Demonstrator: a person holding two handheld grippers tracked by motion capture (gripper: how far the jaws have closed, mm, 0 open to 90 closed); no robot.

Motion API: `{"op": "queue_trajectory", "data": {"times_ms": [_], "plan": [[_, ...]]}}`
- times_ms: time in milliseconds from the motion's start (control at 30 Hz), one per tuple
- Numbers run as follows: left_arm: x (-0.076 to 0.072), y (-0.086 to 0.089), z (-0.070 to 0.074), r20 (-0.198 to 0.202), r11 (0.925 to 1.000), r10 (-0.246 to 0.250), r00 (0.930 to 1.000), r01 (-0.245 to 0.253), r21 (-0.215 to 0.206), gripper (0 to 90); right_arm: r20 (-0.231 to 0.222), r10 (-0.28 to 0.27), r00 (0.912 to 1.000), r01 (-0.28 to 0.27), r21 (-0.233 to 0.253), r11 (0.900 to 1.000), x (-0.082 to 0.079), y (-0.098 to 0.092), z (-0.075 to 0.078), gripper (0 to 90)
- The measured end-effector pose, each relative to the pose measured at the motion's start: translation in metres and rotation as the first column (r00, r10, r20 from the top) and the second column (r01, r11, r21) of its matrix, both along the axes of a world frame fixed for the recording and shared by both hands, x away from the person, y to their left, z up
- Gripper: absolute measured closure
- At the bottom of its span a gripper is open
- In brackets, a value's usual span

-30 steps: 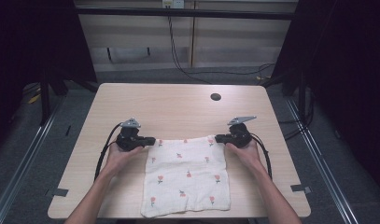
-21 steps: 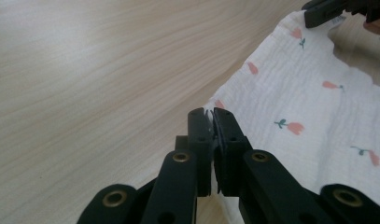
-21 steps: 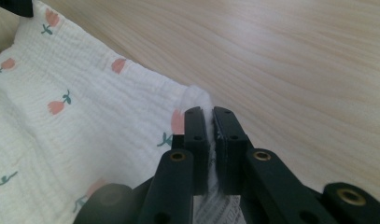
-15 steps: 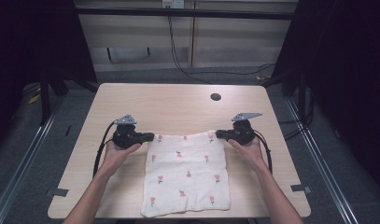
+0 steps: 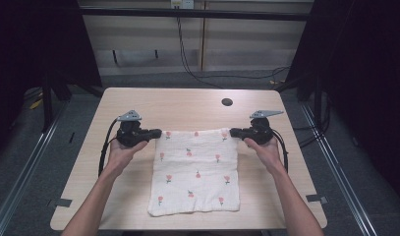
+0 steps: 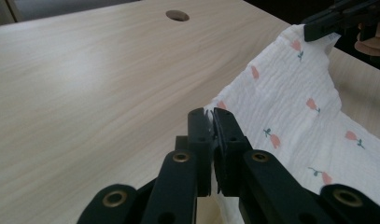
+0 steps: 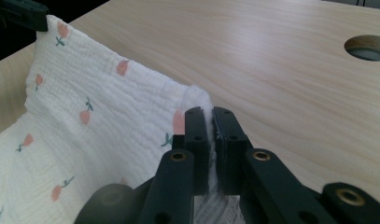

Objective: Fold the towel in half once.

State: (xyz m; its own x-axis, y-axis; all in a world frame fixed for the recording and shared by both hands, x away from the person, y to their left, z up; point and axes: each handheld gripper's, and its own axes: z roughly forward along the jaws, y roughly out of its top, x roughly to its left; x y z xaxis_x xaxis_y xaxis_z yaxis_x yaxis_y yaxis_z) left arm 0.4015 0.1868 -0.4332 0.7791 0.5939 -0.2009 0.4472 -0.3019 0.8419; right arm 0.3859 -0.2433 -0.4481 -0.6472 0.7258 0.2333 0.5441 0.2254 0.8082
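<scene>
**High view: cloth held by its two far corners, stretched between the grippers**

High view shows me the left gripper [image 5: 156,132] and the right gripper [image 5: 233,131] facing each other across the far edge of the white flowered cloth [image 5: 196,172]. Each has its jaws clamped on a corner. My left gripper view shows the jaws pressed together with a pinch of fabric between them [image 6: 211,122], and the right gripper view shows the same [image 7: 207,114]. The cloth runs from each gripper toward the other and hangs back toward me onto the counter [image 5: 187,105], its near edge lying flat.

My guess is this is a spread or a fold. To do it well I would keep both grippers level with each other and the far edge taut, without pulling so hard that a corner slips out. Both bites look shallow, right at the corner tips, so I would move slowly and evenly. If folding, I would carry both corners toward me together so the edges line up.

Compared with a second ago, the grippers sit slightly farther from me and farther apart, and the far edge looks straighter. The grip on both corners is unchanged.
</scene>
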Motion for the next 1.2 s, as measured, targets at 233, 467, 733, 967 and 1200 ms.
{"op": "queue_trajectory", "data": {"times_ms": [233, 467, 733, 967, 1200], "plan": [[0.006, -0.001, 0.008, 0.023, 0.9999, 0.01, 0.9997, -0.01, 0.004, 86.9, 0.023, -0.009, 0.9997, 0.009, 0.002, 1.0, 0.007, -0.004, 0.014, 85.2], [0.002, 0.002, 0.001, 0.015, 1.0, 0.003, 0.9999, -0.003, -0.004, 86.9, 0.041, 0.011, 0.9991, -0.011, 0.021, 1.0, 0.006, -0.005, 0.012, 85.3], [-0.011, 0.007, -0.006, 0.038, 0.9993, 0.001, 0.9993, 0.001, -0.038, 86.8, 0.027, 0.034, 0.9991, -0.034, 0.013, 0.999, -0.004, -0.003, 0.005, 84.2], [-0.023, 0.013, 0.002, 0.066, 0.999, -0.005, 0.9978, 0.007, -0.044, 86.5, 0.062, 0.065, 0.9959, -0.066, 0.013, 0.998, -0.017, -0.004, 0.017, 81.5], [-0.033, 0.012, 0.003, 0.08, 0.9995, -0.028, 0.9964, 0.029, -0.011, 86.6, 0.046, 0.06, 0.9972, -0.06, 0.018, 0.998, -0.026, -0.01, 0.01, 83.4]]}}
